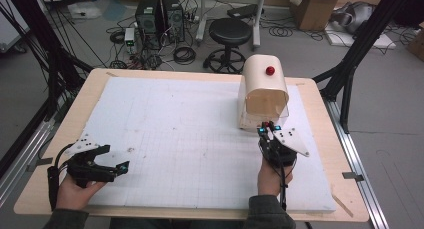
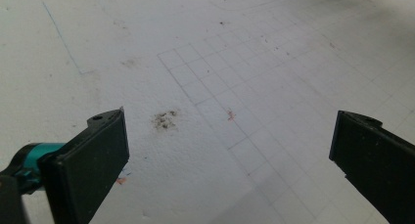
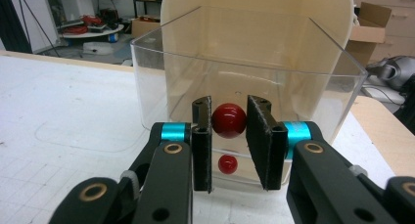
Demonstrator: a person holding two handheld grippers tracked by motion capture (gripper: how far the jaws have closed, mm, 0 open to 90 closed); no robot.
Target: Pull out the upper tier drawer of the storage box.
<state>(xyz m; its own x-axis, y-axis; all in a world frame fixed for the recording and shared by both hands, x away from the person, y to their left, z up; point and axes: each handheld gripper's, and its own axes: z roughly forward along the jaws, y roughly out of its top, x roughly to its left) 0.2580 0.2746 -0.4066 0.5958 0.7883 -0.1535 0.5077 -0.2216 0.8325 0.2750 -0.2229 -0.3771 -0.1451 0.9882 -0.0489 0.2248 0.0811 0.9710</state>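
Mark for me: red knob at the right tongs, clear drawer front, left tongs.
red knob (image 3: 228, 120), right gripper view, centre of the ball.
clear drawer front (image 3: 161, 92), right gripper view, left part of the transparent panel.
left tongs (image 2: 230, 153), left gripper view, midway between fingertips.

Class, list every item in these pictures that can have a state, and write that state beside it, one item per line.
Left gripper: open, jaws wide apart, nothing between them, above the white mat.
Right gripper: shut on the red knob at the box's front.
Cream bread box: upright; clear front panel appears closed.
Black stool: upright, unoccupied.
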